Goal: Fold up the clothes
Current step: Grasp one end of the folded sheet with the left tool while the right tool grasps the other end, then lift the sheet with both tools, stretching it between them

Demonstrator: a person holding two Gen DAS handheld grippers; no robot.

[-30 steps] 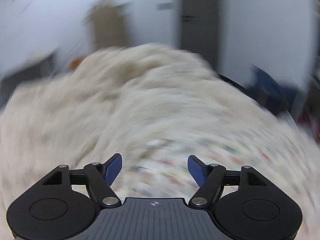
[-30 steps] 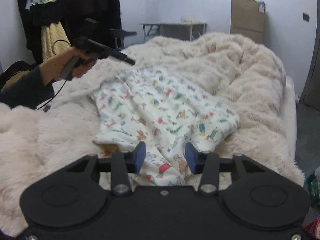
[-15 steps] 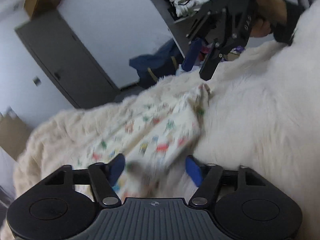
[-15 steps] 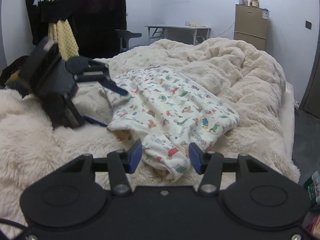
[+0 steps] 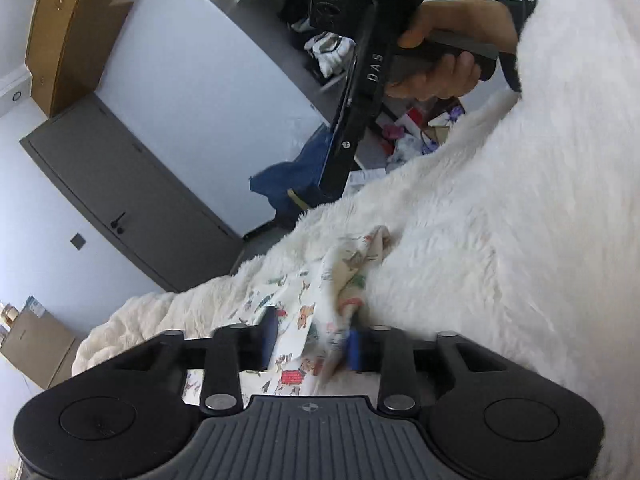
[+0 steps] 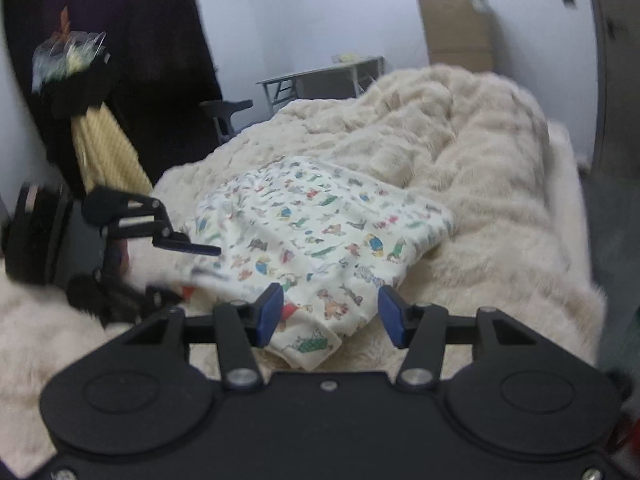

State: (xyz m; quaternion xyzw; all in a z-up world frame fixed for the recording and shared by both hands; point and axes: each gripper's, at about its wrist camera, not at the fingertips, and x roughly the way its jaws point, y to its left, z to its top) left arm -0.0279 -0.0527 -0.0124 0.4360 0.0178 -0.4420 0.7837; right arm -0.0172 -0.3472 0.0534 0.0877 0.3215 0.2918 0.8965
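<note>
A cream garment point(image 6: 320, 224) printed with small coloured animals lies flat on a fluffy cream blanket point(image 6: 460, 140). My right gripper point(image 6: 332, 314) is open, its blue pads standing either side of the garment's near end. My left gripper point(image 6: 180, 268) comes in from the left, one finger above and one below the garment's left edge. In the left wrist view the garment point(image 5: 304, 300) runs between the blue pads of my left gripper point(image 5: 312, 342); a raised fold sits by the right pad, and neither pad clearly presses on it. A hand point(image 5: 440, 64) holds the right gripper's body point(image 5: 360, 92).
The blanket point(image 5: 500, 220) covers a bed whose right edge point(image 6: 568, 200) drops to the floor. Dark clothes point(image 6: 120, 60) hang at the left, with a chair point(image 6: 224, 108), a desk point(image 6: 320, 76) and cardboard boxes point(image 6: 456, 32) behind. A grey door point(image 5: 120, 200) and a blue bag point(image 5: 288, 176) are beside the bed.
My left gripper swung round, rolled and came down to the garment's left edge, its jaws now narrower. My right gripper rolled slightly and its jaws widened a little over the near end.
</note>
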